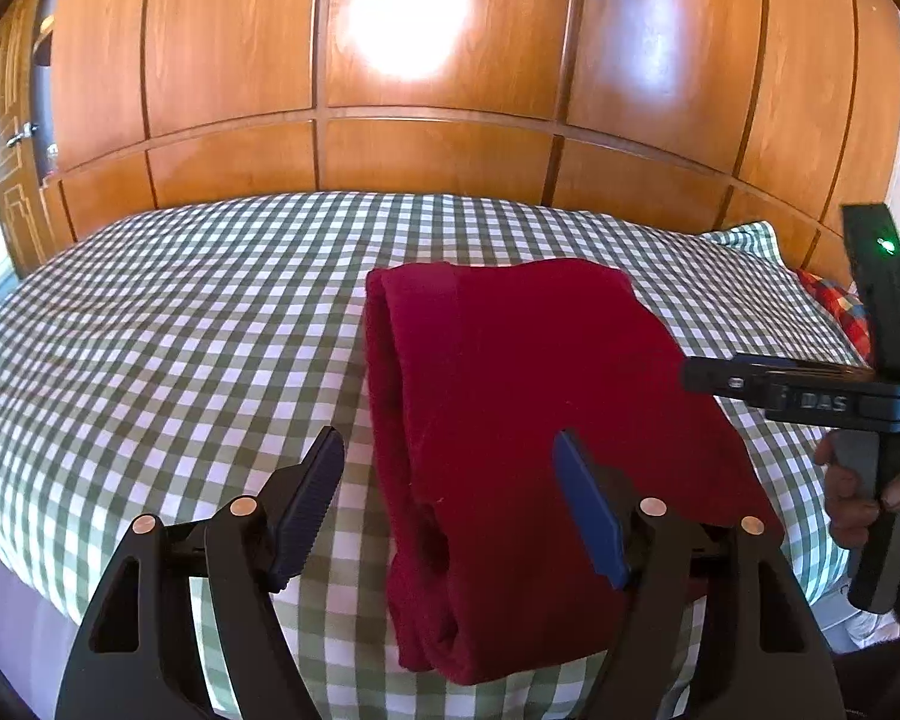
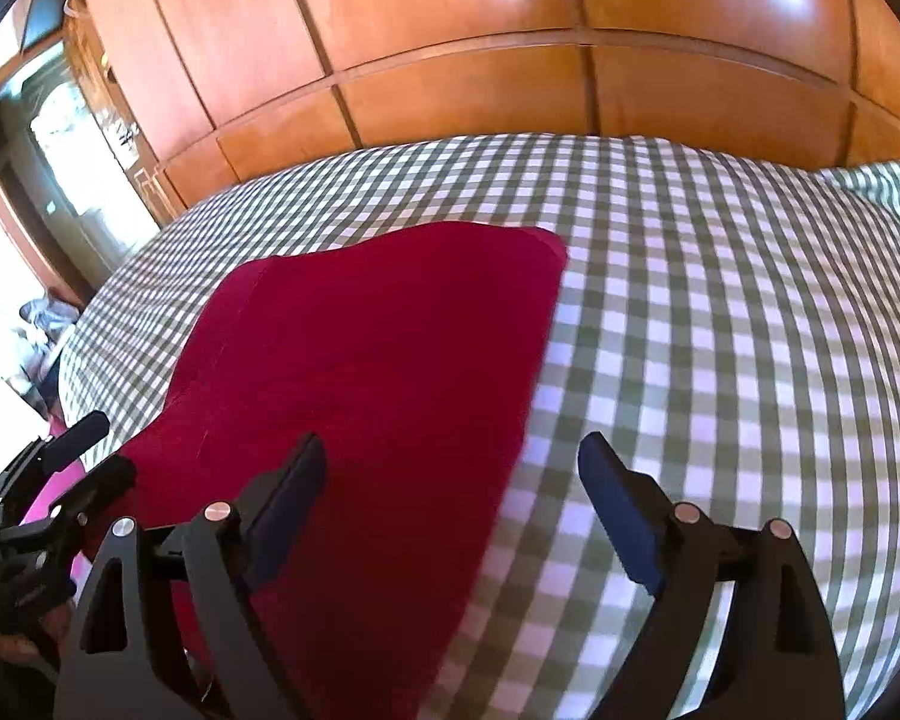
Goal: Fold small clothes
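Note:
A dark red garment lies folded into a long strip on the green-and-white checked bed. Its left edge is a rolled fold. My left gripper is open and empty, hovering over the garment's near left part. My right gripper is open and empty above the garment's right edge, left finger over the cloth, right finger over the bed cover. The right gripper also shows at the right of the left wrist view. The left gripper shows at the lower left of the right wrist view.
Wooden wardrobe doors stand behind the bed. A red patterned pillow lies at the bed's right end under the checked pillow. A doorway opens at the left.

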A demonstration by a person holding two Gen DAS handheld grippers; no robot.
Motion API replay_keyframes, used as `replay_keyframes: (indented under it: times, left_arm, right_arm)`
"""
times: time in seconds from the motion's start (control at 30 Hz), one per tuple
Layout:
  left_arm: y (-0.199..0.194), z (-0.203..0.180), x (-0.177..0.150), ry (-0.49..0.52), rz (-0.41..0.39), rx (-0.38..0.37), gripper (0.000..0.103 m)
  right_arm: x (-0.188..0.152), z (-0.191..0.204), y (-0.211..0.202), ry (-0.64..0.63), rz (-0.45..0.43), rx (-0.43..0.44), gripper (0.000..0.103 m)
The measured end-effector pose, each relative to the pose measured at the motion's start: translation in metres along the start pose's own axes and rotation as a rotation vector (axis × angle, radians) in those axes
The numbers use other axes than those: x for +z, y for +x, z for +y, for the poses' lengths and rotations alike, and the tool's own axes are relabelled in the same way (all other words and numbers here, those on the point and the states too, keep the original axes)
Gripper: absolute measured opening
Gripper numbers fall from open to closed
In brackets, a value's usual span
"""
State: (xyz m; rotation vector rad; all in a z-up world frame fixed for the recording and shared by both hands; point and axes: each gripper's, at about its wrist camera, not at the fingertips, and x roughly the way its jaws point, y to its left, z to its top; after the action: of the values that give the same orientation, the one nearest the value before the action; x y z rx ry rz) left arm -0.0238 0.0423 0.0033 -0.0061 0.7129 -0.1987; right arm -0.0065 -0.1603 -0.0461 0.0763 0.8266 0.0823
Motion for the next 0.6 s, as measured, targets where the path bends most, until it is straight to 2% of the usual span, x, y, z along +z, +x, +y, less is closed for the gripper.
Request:
replay_keyframes:
  times: [0.13,0.27,0.5,0.6]
  left_arm:
    - [-0.001,0.002,-0.001,-0.001,0.001,0.010,0.073]
    - [0.001,0.004,-0.003,-0.015,0.019,0.003,0.073]
    - [0.014,0.012,0.000,-0.061,0.074,-0.058,0.073]
    - [0.023,0.019,0.004,-0.083,0.100,-0.108,0.079]
  right_arm:
    - [-0.011,-0.013,-0.009,0.057,0.014,0.027,0.088]
    - [-0.022,-0.028,-0.010,0.140,0.055,0.110,0.088]
    - [-0.031,-0.037,-0.004,0.227,0.110,0.236,0.089]
    - [-0.034,-0.042,-0.003,0.249,0.122,0.269,0.089]
